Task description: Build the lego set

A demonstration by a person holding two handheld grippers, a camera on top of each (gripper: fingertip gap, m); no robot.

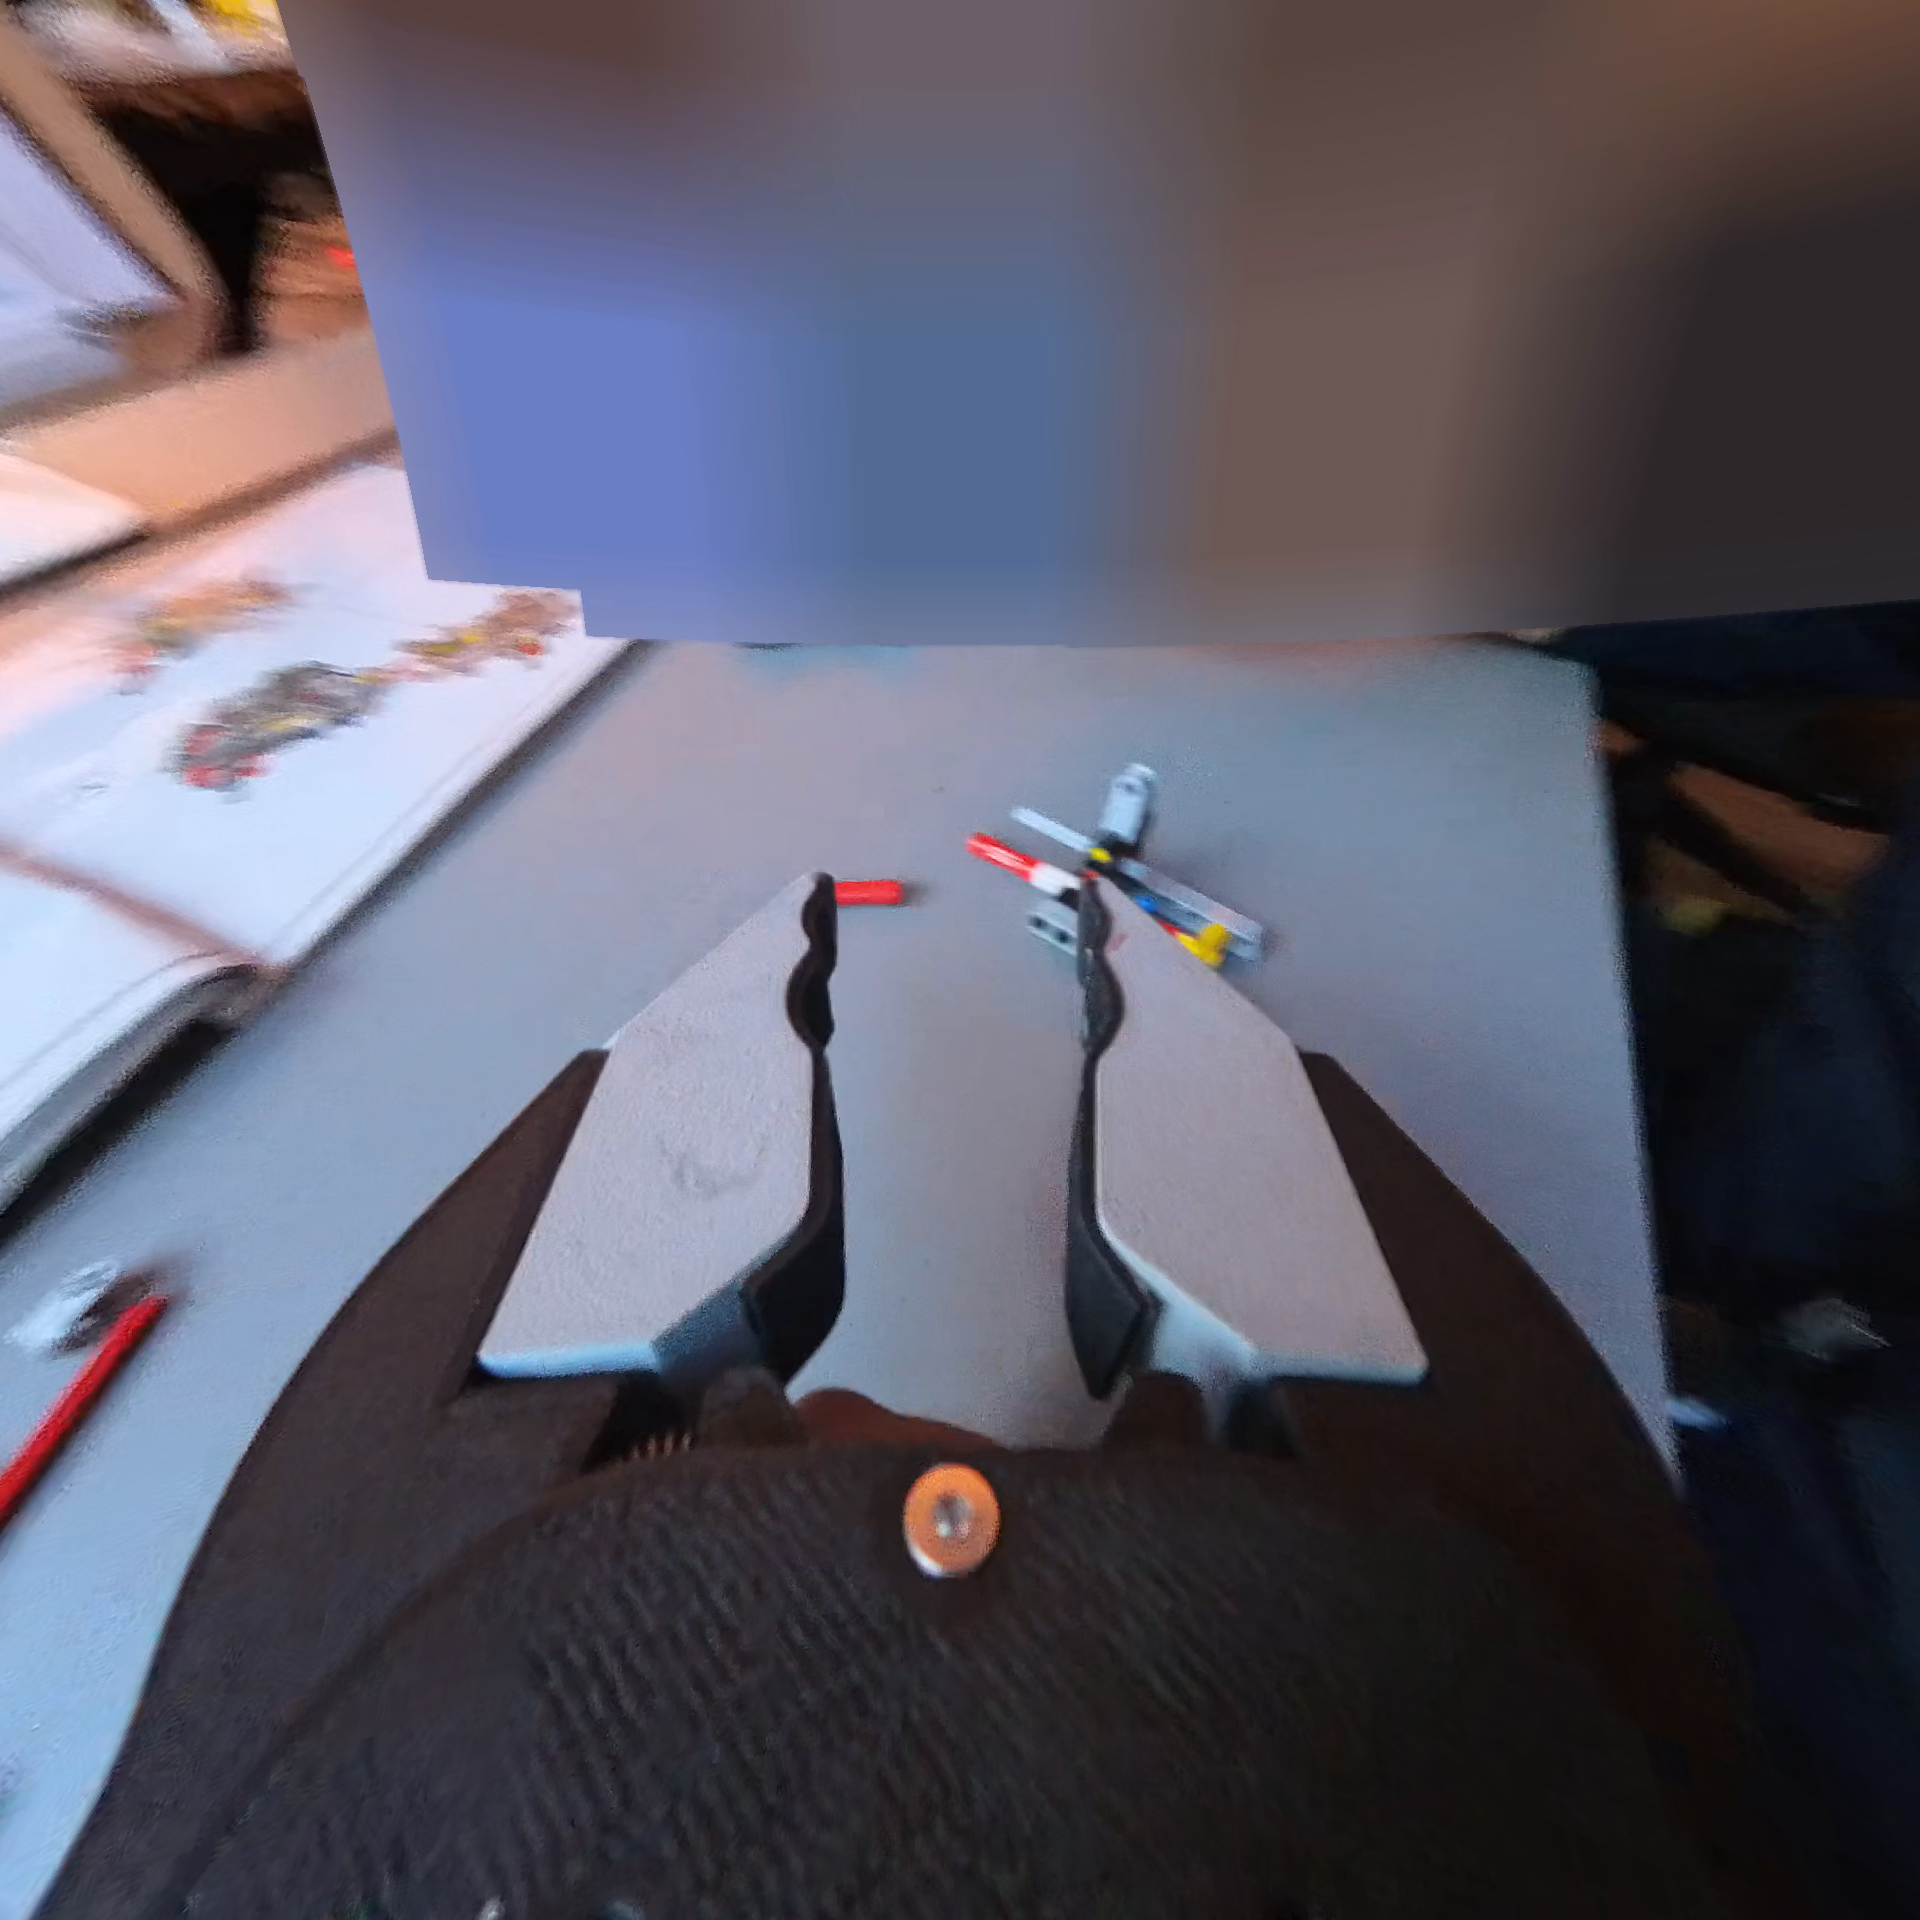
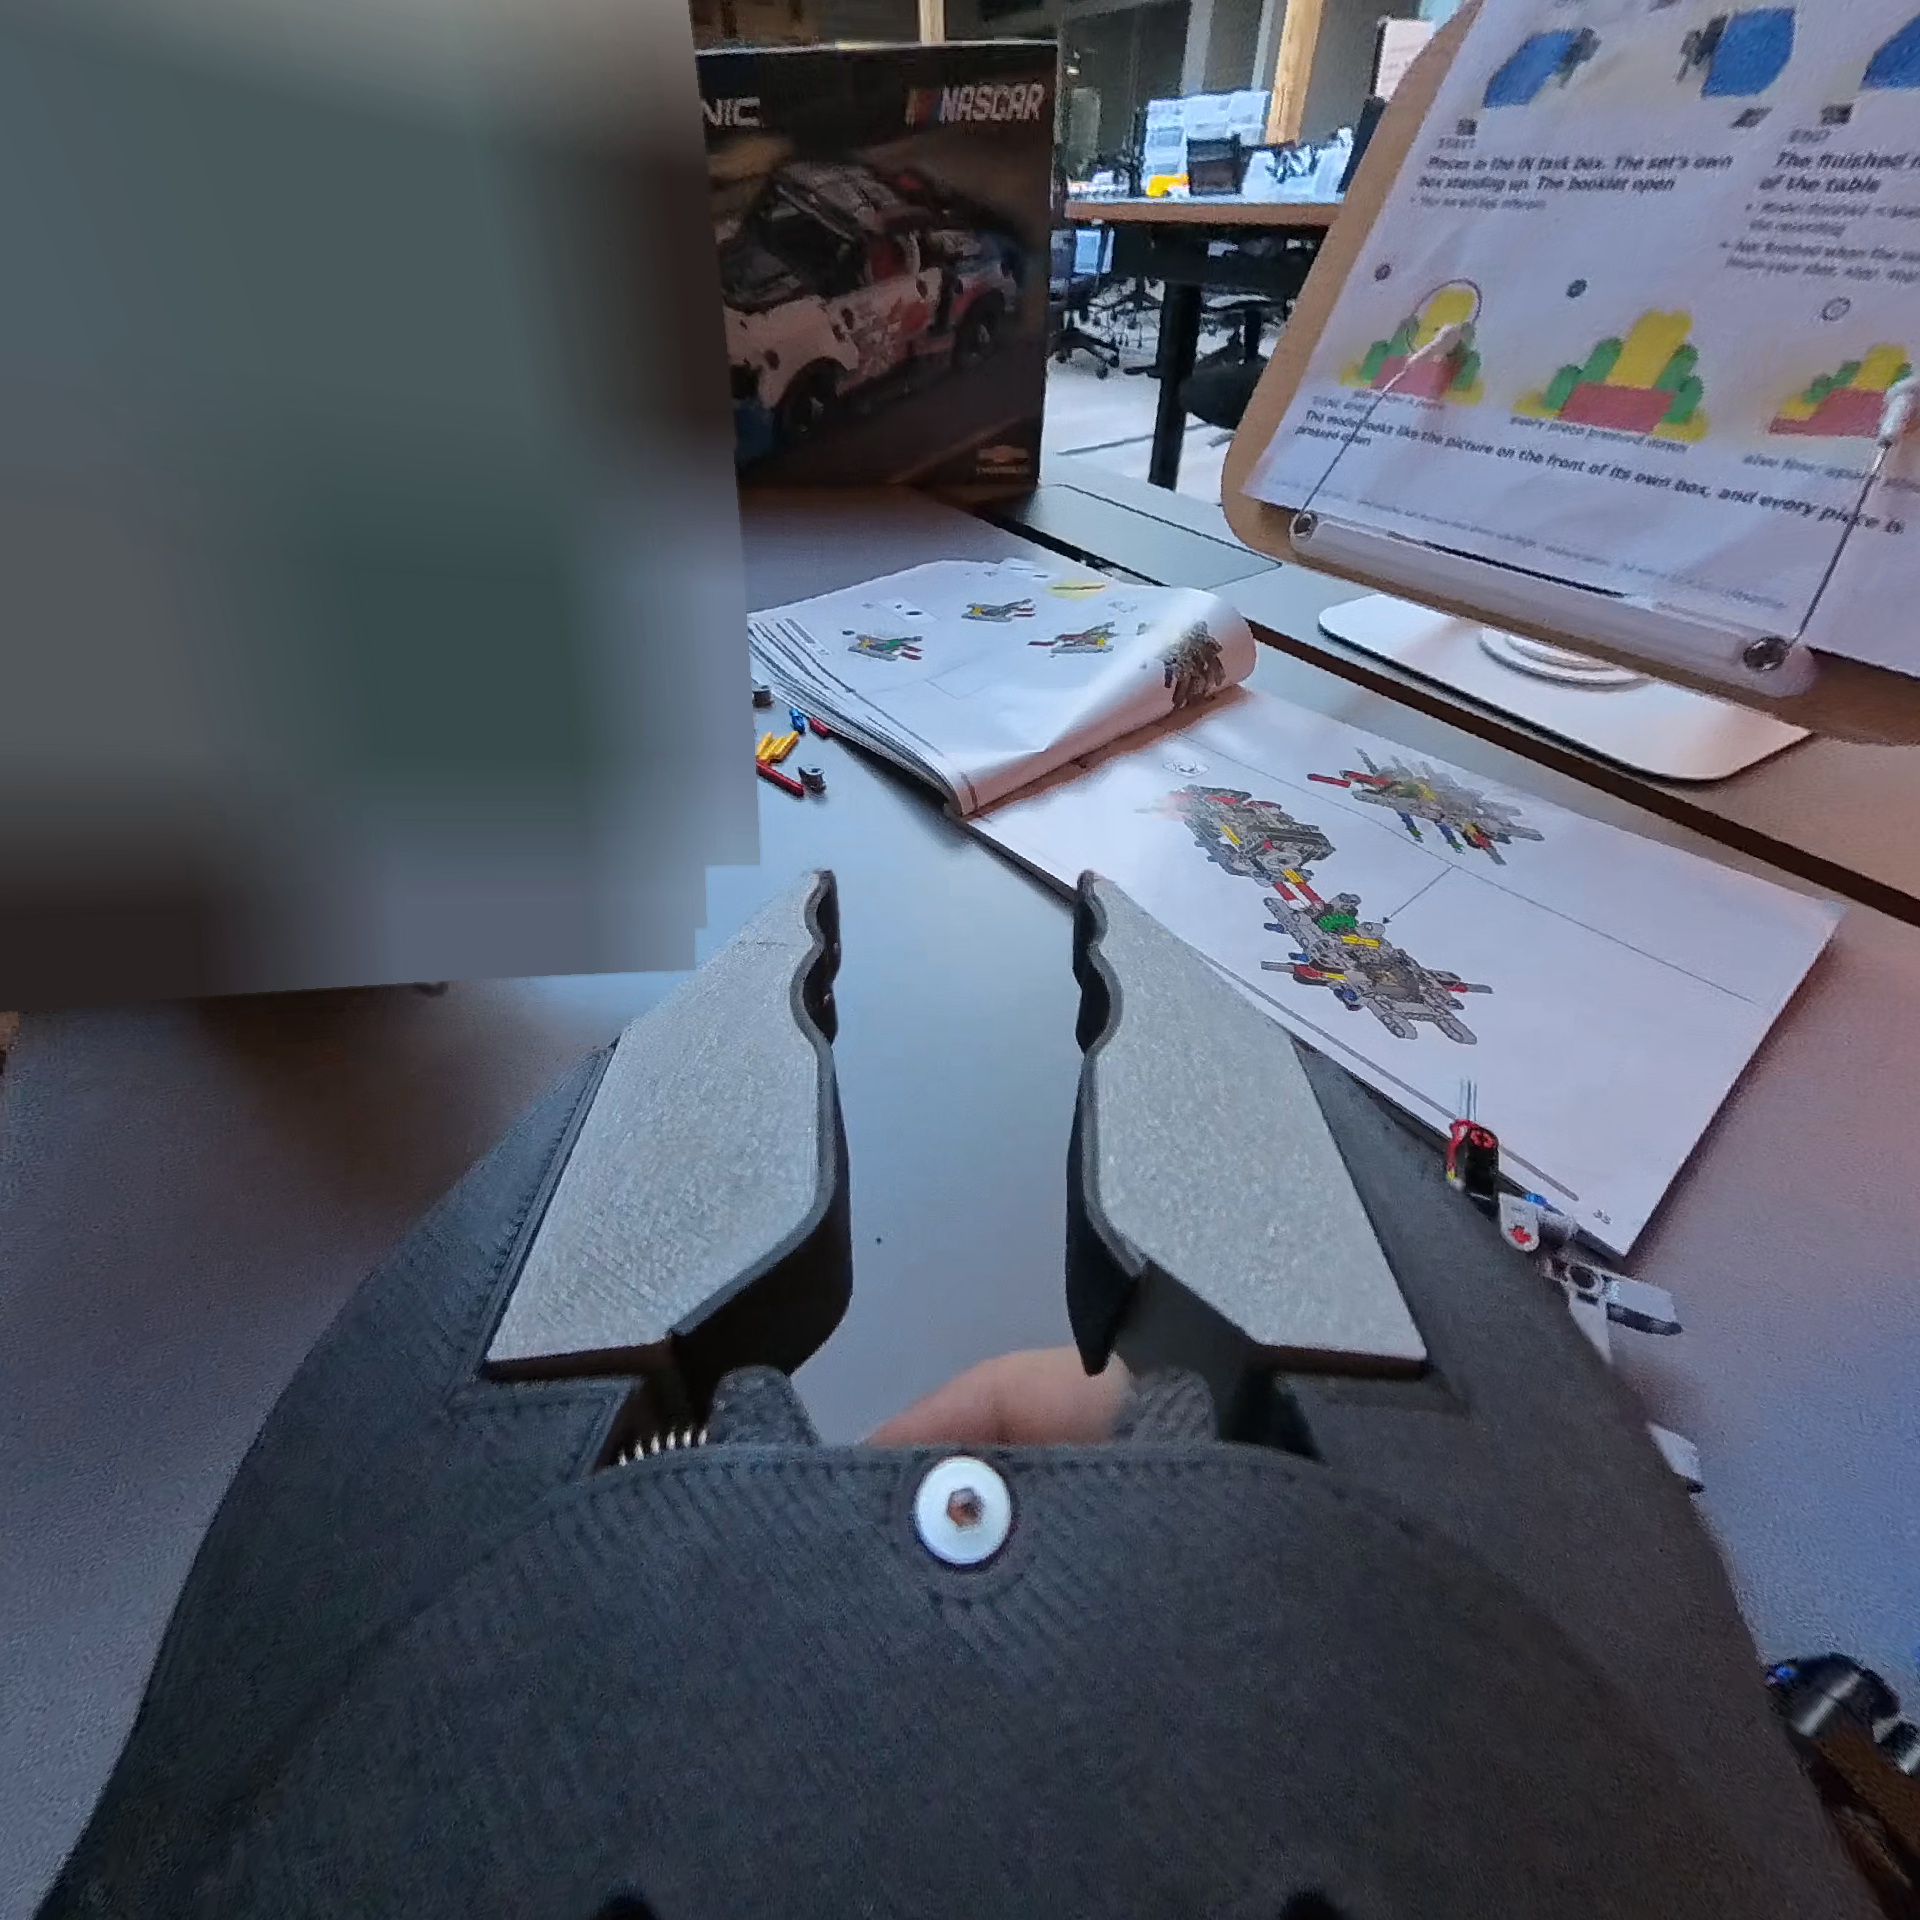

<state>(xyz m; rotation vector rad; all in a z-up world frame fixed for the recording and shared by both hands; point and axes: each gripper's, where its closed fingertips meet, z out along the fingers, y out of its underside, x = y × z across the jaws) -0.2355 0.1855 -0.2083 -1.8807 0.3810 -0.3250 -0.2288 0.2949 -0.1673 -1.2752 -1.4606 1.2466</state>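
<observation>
- Table (image 2: pixel 935 1143): a dark, glossy work surface; it carries every item listed below.
- Box (image 2: pixel 883 281): a dark carton stands upright at the far edge, with a picture of a racing car on its front; it bears brand printing, not reproduced here.
- Sheet stand (image 2: pixel 1558 582): a wooden board on a white foot, right of the box, holds a printed sheet with coloured brick diagrams and lines of text.
- Booklet (image 2: pixel 1403 935): it lies open and flat, with pages of assembly diagrams and one leaf curled over at the spine.
- Right gripper (image 2: pixel 954 925): the fingers stand apart with only bare table between them; nothing is held. It hangs just beside the booklet's near edge.
- Left gripper (image 1: pixel 951 925): the fingers are likewise parted and empty.
- Small assembly (image 1: pixel 1132 883): grey beams with red, yellow and blue pins lie on the table just beyond the left gripper's right fingertip; whether they touch cannot be told. The build appears to be at an early stage.
- Loose pieces (image 2: pixel 790 758): yellow, red and blue pins lie by the booklet's left edge.
- Red pin (image 1: pixel 871 891): it lies alone, close to the left fingertip.
</observation>
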